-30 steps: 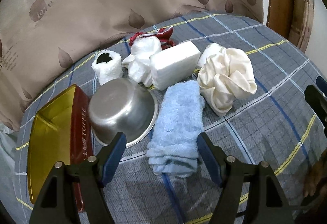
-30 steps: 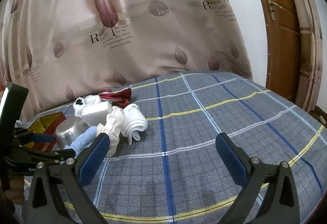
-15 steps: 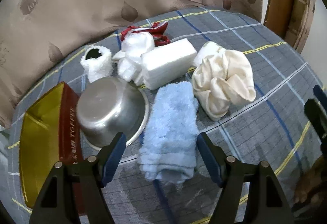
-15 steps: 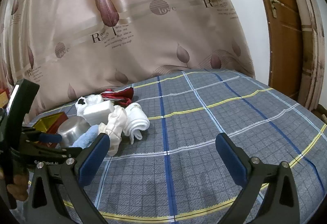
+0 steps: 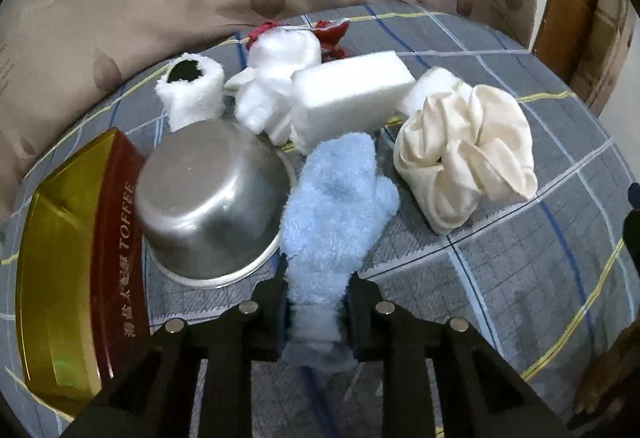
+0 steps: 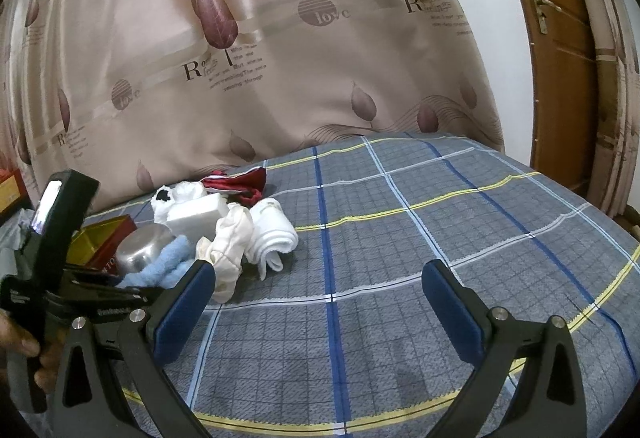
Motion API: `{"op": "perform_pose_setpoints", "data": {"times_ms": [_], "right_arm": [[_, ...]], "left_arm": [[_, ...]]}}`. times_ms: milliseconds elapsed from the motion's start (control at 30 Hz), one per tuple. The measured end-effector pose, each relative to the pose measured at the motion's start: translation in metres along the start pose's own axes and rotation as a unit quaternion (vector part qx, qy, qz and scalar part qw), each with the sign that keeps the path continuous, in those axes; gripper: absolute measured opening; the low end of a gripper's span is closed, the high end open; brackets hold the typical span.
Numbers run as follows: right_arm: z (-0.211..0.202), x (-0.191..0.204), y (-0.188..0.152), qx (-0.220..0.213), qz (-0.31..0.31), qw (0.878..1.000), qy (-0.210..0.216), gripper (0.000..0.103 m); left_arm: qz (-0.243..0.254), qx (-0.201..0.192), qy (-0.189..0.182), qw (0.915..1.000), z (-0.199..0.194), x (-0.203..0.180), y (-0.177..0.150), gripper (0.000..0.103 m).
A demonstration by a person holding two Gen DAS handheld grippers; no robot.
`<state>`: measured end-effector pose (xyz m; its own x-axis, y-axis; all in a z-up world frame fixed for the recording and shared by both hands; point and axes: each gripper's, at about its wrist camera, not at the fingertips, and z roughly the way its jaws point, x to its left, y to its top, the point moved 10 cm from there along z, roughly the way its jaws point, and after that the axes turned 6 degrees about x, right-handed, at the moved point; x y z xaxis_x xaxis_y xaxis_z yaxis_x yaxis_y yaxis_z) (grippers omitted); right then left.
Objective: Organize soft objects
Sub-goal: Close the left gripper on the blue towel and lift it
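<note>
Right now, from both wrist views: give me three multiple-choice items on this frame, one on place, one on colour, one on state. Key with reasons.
1. The steel bowl lies:
A. between toffee tin and blue towel
B. on the white foam block
C. beside the door

2. The cloth in the left gripper is:
A. red
B. cream
C. light blue

3. The right gripper is:
A. gripping a sock
B. open, empty
C. out of view

Key: A, tin on one side and towel on the other; C, jaws closing on the blue towel's end; B, only bedsheet shows between its fingers.
</note>
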<state>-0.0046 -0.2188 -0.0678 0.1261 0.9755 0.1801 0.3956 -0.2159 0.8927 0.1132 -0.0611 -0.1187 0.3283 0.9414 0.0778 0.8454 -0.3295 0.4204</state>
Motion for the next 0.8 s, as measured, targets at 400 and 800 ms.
{"op": "perform_pose_setpoints", "data": {"times_ms": [400,800], "right_arm": [[0.003,-0.002,-0.002,0.009,0.007,1.000,0.005,0.103],[0.007,-0.001,-0.003,0.022,0.000,1.000,-0.003,0.103]], "left_arm": [[-0.039,-0.066,0.029,0.9966,-0.073,0.020,0.005,0.022],[-0.112,-0.054,0.101,0.9871,-0.088,0.135,-0.002,0.022]]}}
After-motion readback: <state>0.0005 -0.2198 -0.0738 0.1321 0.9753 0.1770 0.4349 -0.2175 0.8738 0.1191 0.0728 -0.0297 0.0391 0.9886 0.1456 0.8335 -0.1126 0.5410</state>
